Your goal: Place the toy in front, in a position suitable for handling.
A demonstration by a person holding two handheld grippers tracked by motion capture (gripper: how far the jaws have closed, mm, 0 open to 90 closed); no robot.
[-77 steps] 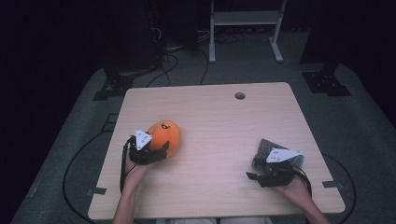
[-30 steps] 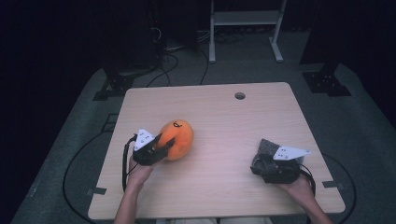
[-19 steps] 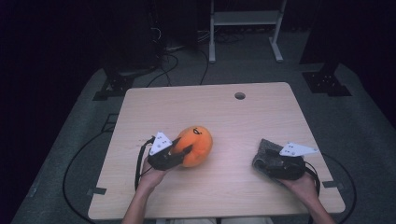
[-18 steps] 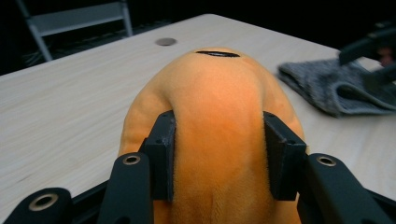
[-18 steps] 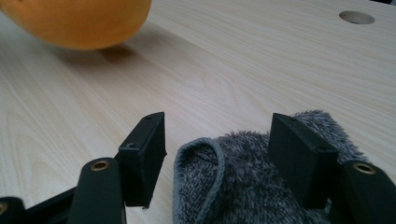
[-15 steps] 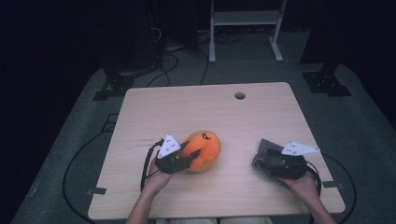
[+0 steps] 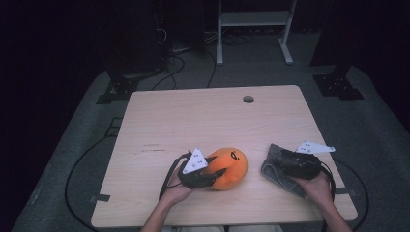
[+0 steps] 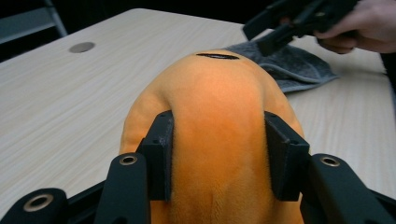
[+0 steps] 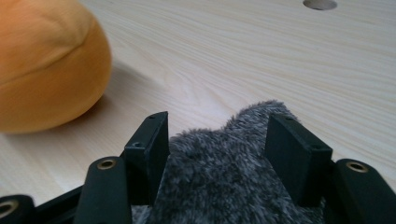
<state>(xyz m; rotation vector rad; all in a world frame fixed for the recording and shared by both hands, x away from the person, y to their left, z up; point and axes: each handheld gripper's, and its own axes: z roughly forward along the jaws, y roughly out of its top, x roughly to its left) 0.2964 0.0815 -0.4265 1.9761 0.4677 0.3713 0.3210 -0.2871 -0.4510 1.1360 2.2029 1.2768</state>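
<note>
An orange plush ball [image 7: 231, 166] with a small stitched face rests on the wooden table [image 7: 203, 116] near its front edge. My left gripper [image 7: 215, 175] is shut on it from the left, and its pads [image 8: 161, 154] dent the plush [image 8: 219, 93] on both sides. To the right lies a grey fuzzy cloth [image 7: 273, 171]. My right gripper [image 7: 283, 162] points left over it. Its jaws have just been closing and stand wide, with the cloth's furry edge [image 9: 219, 177] between them and not squeezed. The plush [image 9: 42, 65] sits close beyond the cloth.
A round cable hole [image 7: 248, 99] is in the table's far middle. The table's front edge runs just below both hands. Dark floor with cables surrounds the table, and a white metal stand [image 7: 251, 19] is behind it.
My left gripper has carried the orange plush to the right, toward the grey cloth. My right gripper has drawn slightly right along the cloth.
</note>
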